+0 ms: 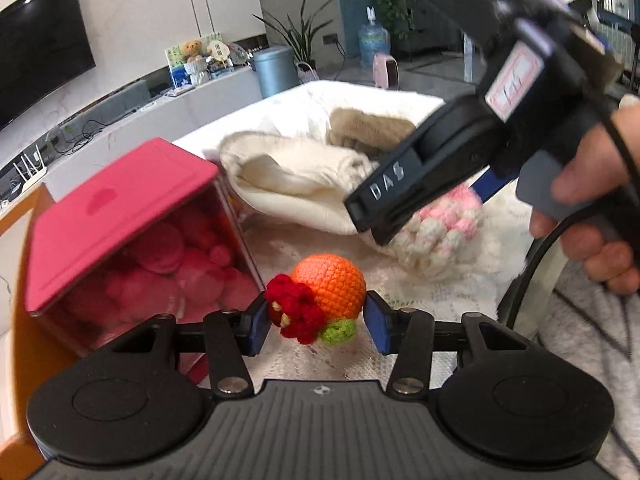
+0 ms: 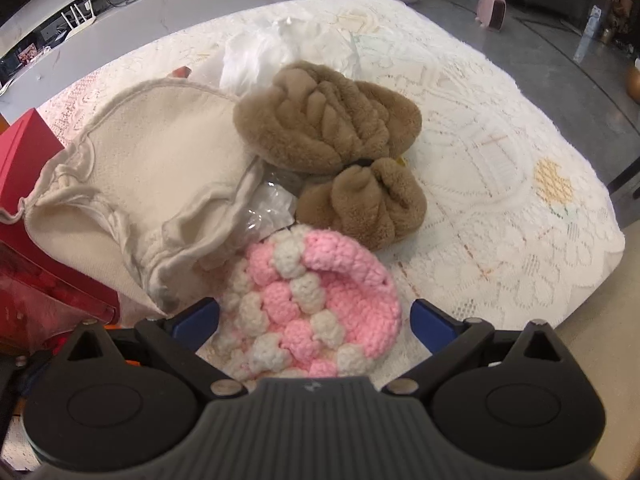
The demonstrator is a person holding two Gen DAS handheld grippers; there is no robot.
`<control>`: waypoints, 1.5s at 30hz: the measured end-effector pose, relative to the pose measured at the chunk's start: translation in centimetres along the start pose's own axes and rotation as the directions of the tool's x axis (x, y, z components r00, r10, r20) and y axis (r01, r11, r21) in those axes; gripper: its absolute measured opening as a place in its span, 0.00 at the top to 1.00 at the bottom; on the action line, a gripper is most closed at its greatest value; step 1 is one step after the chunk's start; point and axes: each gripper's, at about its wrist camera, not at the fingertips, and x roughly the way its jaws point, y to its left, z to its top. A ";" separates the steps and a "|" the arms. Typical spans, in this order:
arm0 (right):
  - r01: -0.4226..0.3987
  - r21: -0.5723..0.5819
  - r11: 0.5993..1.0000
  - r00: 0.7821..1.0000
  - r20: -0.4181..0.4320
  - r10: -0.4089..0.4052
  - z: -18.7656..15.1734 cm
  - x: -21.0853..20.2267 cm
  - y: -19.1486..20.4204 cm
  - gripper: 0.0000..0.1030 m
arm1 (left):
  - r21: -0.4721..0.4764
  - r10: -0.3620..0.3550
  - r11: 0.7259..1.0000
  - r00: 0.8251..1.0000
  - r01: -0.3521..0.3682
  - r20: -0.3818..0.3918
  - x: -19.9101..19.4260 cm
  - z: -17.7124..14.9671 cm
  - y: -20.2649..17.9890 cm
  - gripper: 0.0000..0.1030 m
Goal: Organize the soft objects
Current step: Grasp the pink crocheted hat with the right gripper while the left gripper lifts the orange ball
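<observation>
My left gripper (image 1: 318,322) clamps the orange crocheted ball with red yarn flower (image 1: 320,300), while my right gripper (image 2: 316,322) straddles the pink-and-cream crocheted pouch (image 2: 312,304), jaws apart.

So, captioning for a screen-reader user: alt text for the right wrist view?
The open right gripper straddles a pink-and-white crocheted piece on a white lace tablecloth. Behind it lie a cream drawstring cloth bag and two brown plush items.

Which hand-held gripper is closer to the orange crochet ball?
Left. The left hand-held gripper has its blue pads on either side of the orange crochet ball. The right hand-held gripper is farther back, over the pink-and-white crochet piece.
</observation>
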 end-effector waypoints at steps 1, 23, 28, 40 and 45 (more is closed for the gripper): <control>-0.010 -0.008 1.000 1.000 0.005 0.010 -0.1 -0.1 0.1 0.15 | -0.007 0.004 1.000 1.000 -0.004 0.006 -0.4 0.0 0.1 0.45; -0.023 0.062 0.998 0.956 0.294 0.004 -3.1 -11.0 -1.3 0.53 | -0.133 0.077 0.990 0.960 -0.043 0.268 -12.2 3.1 4.8 0.45; -0.099 0.062 0.993 0.916 0.396 0.067 -3.0 -14.9 -0.3 0.53 | -0.203 0.211 0.966 0.943 -0.161 0.258 -14.3 3.1 6.8 0.45; -0.465 -0.233 0.854 0.761 0.388 0.520 -2.8 -17.9 15.2 0.53 | -0.481 0.398 0.816 0.915 -0.319 0.069 -15.8 -0.9 15.4 0.45; -0.456 -0.293 0.840 0.788 0.307 0.534 -3.2 -15.6 20.3 0.53 | -0.526 0.379 0.787 0.925 -0.322 0.000 -14.6 -2.5 17.7 0.45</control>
